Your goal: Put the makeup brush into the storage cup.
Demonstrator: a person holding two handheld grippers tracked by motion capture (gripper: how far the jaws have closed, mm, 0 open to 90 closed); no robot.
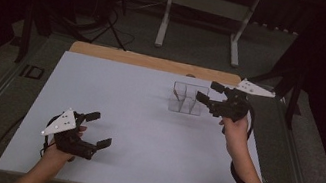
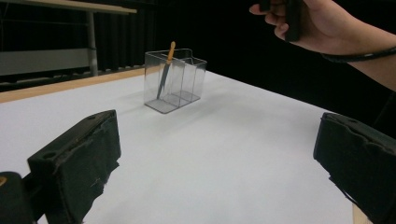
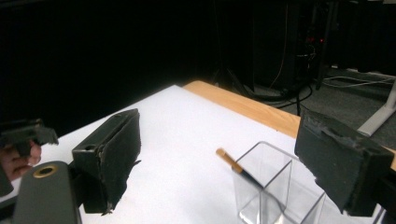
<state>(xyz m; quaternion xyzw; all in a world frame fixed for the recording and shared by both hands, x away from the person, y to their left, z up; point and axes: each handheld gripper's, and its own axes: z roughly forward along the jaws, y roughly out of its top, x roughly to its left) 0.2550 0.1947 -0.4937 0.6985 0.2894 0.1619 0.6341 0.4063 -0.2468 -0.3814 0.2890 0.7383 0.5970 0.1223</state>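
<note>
Clear plastic organizer (image 1: 188, 99) held an orange-handled tool (image 2: 166, 70) near the table's (image 1: 143, 134) far edge; right gripper (image 1: 210, 94) hovered beside it, jaws wide and empty; left gripper (image 1: 99, 130) open too.

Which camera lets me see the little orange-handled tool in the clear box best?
The left gripper view: the orange-handled, dark-bladed tool shows whole, leaning inside the clear plastic divided box. The right gripper view shows its handle poking above the rim, the blade blurred through plastic. In the high view it is too small to make out.

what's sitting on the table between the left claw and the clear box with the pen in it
Nothing: in the left gripper view, bare white table runs from the left claw to the clear box.
</note>
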